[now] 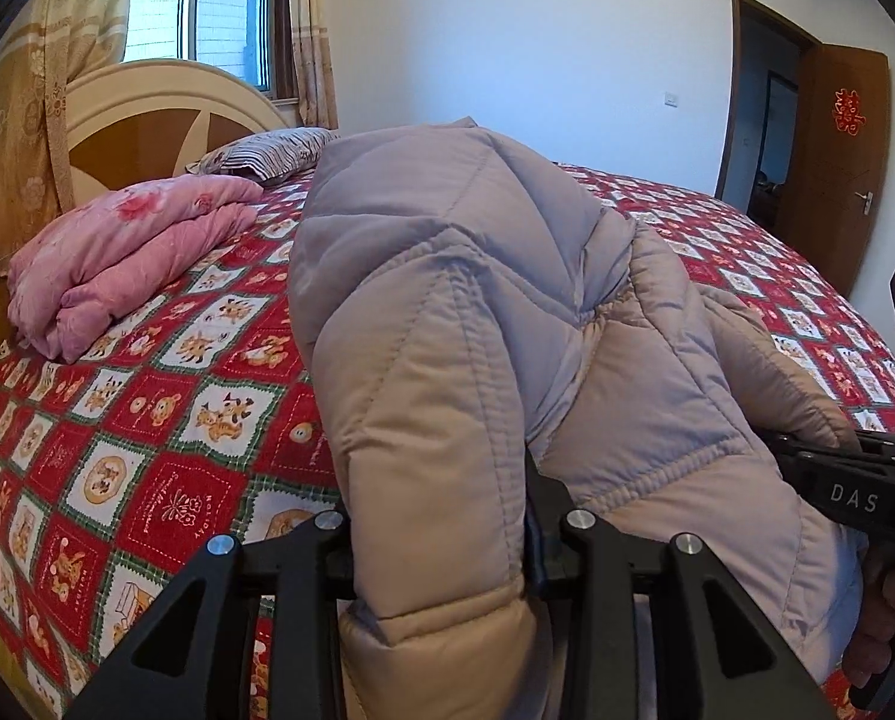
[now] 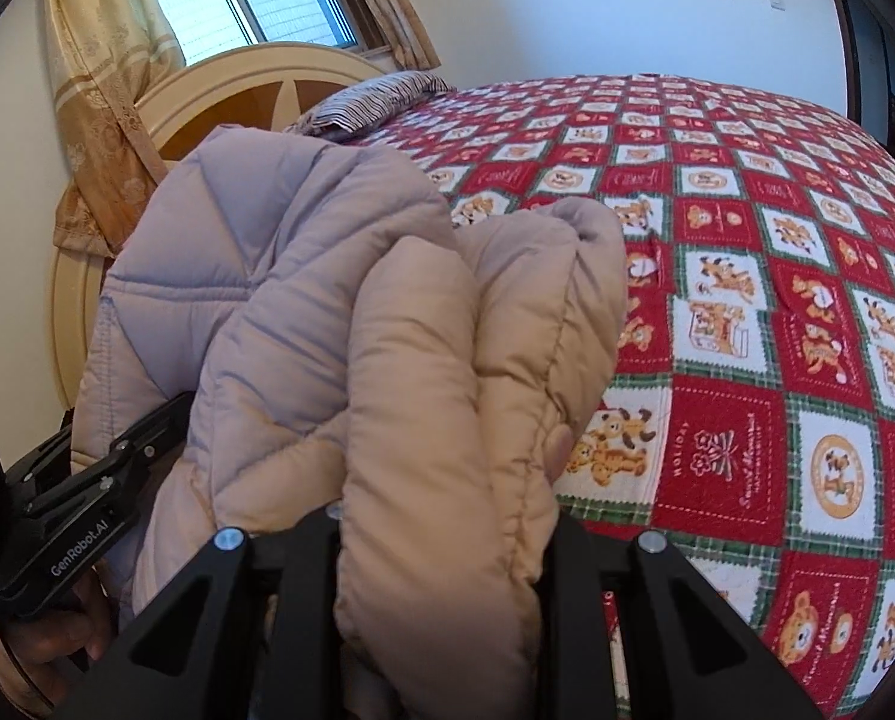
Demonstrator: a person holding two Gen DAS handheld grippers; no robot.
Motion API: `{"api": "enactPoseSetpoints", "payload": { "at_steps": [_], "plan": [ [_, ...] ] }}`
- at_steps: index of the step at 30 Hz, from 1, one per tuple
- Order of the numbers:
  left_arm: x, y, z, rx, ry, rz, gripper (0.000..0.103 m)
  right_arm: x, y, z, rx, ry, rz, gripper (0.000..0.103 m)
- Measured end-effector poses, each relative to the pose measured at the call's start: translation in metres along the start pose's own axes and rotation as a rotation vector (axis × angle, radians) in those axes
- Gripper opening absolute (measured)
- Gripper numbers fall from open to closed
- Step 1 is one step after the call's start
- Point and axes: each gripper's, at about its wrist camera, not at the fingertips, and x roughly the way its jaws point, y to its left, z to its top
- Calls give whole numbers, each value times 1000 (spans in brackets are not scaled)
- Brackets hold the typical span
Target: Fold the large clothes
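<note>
Left wrist view: the left gripper (image 1: 441, 546) rises from the bottom edge, its jaws pressed onto a thick quilted fold of the padded coat (image 1: 483, 300).
Coat: beige-grey and puffy, bunched between the two tools and held up over the near part of the bed (image 1: 165, 456); its bulk fills the middle of the view.
Right gripper (image 1: 819, 456): comes in from the right edge, its black body marked with white letters, its tips buried in the coat's right side. From this view alone I cannot tell how they stand.
Right wrist view: the right gripper's jaws pinch a rolled double ridge of the coat, which bulges between them; the left gripper shows at the left edge, clamped on the coat's left side.
Bedspread (image 2: 747, 312): red, white and green checks with bear pictures, spreading far and right.
Pink quilt (image 1: 123, 258): folded, lying far left on the bed.
Striped pillow (image 1: 267, 150): at the far end, against the headboard (image 1: 147, 114).
Window (image 1: 207, 0): behind the headboard, with curtains (image 1: 21, 138) on either side.
Door (image 1: 831, 162): brown, open, far right.
</note>
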Motion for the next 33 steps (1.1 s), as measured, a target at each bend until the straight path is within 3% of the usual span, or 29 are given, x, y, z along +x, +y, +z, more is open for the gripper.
{"api": "enactPoseSetpoints", "payload": {
  "at_steps": [6,13,19,33],
  "plan": [
    [9,5,-5,-7,11,22,48,9,0,-1,0,18,-16,26],
    [21,21,-14,-59,35,46,76,20,1,-1,-3,33,-33,30],
    [27,30,-16,-80,37,89,93,27,-4,-3,36,25,-58,44],
    [40,35,-24,-125,29,95,102,38,-10,-9,46,14,-130,58]
  ]
}}
